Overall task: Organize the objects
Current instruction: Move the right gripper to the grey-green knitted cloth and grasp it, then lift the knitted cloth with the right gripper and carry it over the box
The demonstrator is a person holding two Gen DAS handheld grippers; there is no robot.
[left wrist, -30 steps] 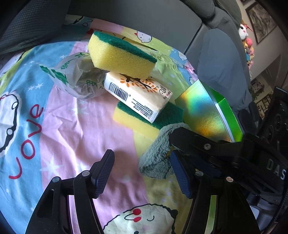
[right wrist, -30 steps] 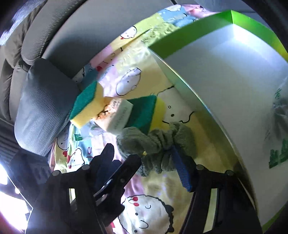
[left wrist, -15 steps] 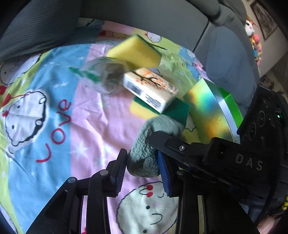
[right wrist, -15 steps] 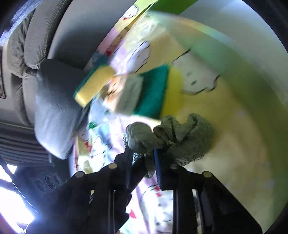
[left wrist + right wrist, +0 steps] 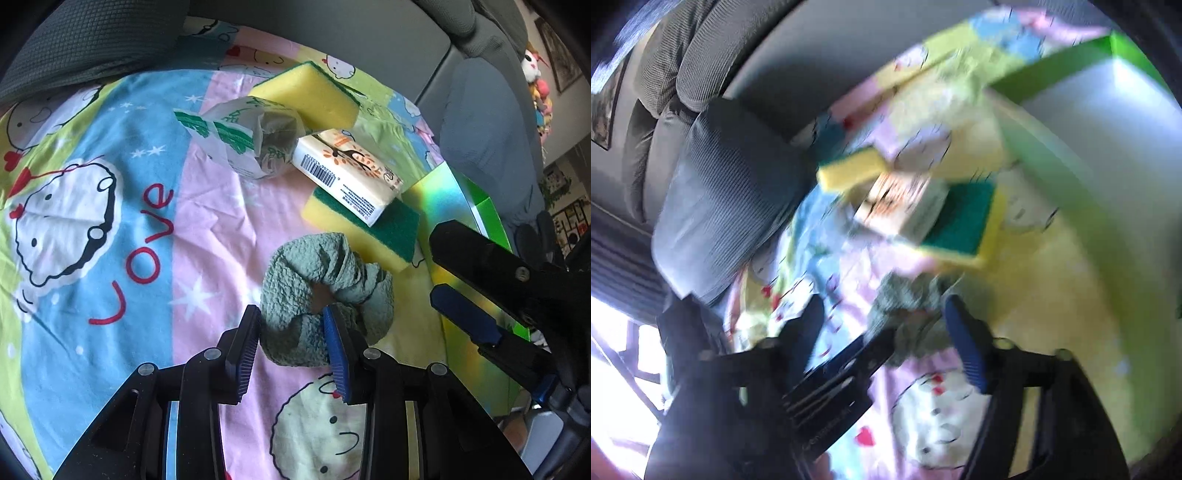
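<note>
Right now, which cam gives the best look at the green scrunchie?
Left wrist. The green scrunchie is sharp there, its whole ring visible, one side sitting between the left gripper jaws. The right wrist view is motion-blurred and shows only a grey-green smudge partly hidden by gripper parts.

Left gripper [image 5: 291,328] clamped; right gripper [image 5: 882,325] agape.

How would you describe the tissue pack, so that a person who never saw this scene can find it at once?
Look at the cartoon bedsheet on the sofa, then at the pile beside the shiny green box. The tissue pack lies tilted there, its near end on the green-topped sponge. It is the only white packet with a barcode and an orange tree print.
</note>
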